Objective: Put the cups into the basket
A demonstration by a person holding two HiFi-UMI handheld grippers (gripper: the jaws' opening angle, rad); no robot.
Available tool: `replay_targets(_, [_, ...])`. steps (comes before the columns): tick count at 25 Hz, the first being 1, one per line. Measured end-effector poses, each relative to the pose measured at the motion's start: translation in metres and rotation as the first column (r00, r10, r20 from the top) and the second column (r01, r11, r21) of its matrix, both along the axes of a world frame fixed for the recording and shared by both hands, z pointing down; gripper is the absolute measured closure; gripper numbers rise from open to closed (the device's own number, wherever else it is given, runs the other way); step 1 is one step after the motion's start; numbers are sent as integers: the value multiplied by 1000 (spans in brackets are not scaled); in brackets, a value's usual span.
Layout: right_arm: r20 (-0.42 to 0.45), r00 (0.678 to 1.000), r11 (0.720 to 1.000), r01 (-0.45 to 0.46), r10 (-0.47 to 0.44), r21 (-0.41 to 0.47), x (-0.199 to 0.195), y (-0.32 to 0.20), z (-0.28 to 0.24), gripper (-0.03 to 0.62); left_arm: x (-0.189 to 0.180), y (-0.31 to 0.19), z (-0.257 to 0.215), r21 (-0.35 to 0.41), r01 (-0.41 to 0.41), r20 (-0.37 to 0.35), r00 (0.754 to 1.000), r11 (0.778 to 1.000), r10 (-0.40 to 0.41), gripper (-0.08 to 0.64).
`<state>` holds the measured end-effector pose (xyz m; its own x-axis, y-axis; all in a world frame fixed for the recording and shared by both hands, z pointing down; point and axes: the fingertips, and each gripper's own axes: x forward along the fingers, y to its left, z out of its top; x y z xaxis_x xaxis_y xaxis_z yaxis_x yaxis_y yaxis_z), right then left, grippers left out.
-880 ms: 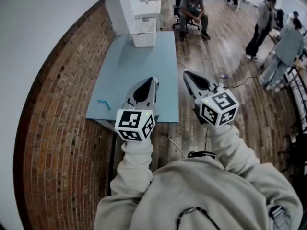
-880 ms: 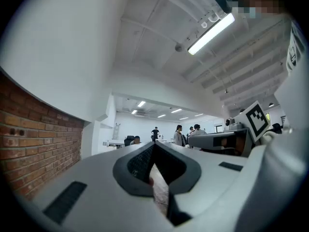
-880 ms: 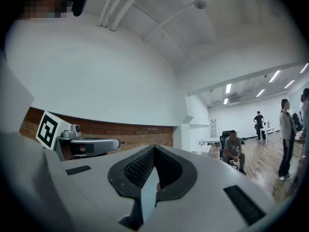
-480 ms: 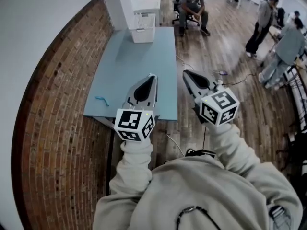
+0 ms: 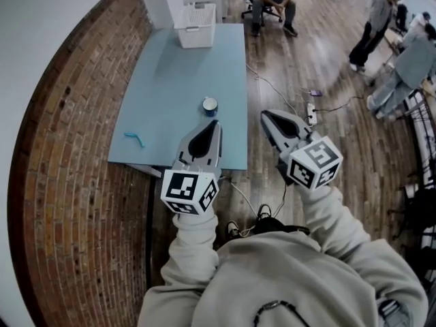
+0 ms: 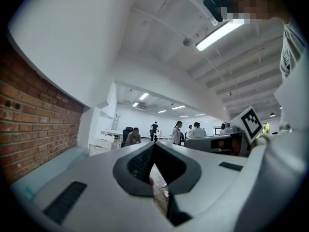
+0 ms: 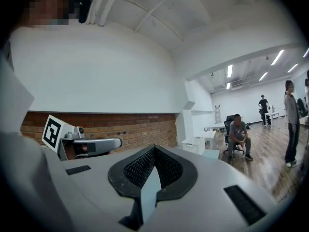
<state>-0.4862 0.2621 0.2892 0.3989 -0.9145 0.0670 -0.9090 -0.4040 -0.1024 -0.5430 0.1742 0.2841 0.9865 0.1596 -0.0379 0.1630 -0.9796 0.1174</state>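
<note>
Though in head view only, cup (image 5: pixel 209 105).

Bright, even; ceiling strip light (image 6: pixel 219 33) overhead; heavy fisheye warp, dark corners; soft shadows.

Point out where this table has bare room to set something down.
Bare: the wide stretch between basket and cup, and the left side beyond the small blue item. Only the near right edge, by the cup, is tight.
</note>
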Motion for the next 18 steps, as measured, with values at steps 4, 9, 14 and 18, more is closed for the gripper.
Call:
replay_targets(4, [55,998,1000,19,-18,-16,27,14,31,584,27,8,32,-23,25,63,998,999,-24,565])
replay_targets(9, [76,996,999,50,-50,4,69,35,35,584,71,20,33,-15,43,83,996,999,-42,565])
replay_targets(14, [87,995,998,52,-55,39,105,63,26,584,115,42,4,24,67,34,997,997,-67,565])
replay_targets(18, [100,994,997,49,-55,62,131,86,24,584,142,70,-7,59,52,8,999,997,-53,565])
